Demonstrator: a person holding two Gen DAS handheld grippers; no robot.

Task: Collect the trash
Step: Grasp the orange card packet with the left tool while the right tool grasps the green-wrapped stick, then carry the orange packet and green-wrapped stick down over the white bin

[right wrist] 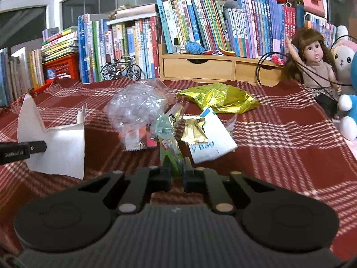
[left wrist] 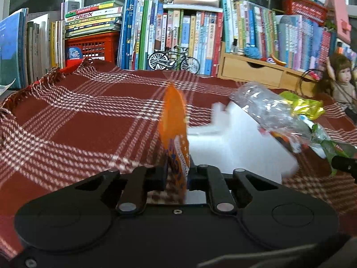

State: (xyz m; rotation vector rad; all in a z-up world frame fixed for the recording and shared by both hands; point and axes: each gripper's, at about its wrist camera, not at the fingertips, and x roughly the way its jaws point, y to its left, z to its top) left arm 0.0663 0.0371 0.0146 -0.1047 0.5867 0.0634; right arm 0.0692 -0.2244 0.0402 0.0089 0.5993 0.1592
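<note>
In the left wrist view my left gripper [left wrist: 177, 174] is shut on an orange snack wrapper [left wrist: 174, 116] that stands upright between its pads. Beside it lie a white foam piece [left wrist: 234, 147] and a crumpled clear plastic bag [left wrist: 267, 105]. In the right wrist view my right gripper [right wrist: 177, 176] is shut on a green wrapper [right wrist: 167, 134] at the near edge of the trash pile. That pile holds the clear bag [right wrist: 136, 105], a gold foil bag [right wrist: 218, 98], a small gold sachet [right wrist: 193, 129] and a white-and-blue bag [right wrist: 212, 143]. The foam piece [right wrist: 60, 143] lies to the left.
A red plaid cloth [right wrist: 279, 134] covers the table. Rows of books, a model bicycle [right wrist: 121, 69] and a wooden drawer unit [right wrist: 214, 69] line the back. A doll [right wrist: 314, 62] and plush toys stand at the right edge.
</note>
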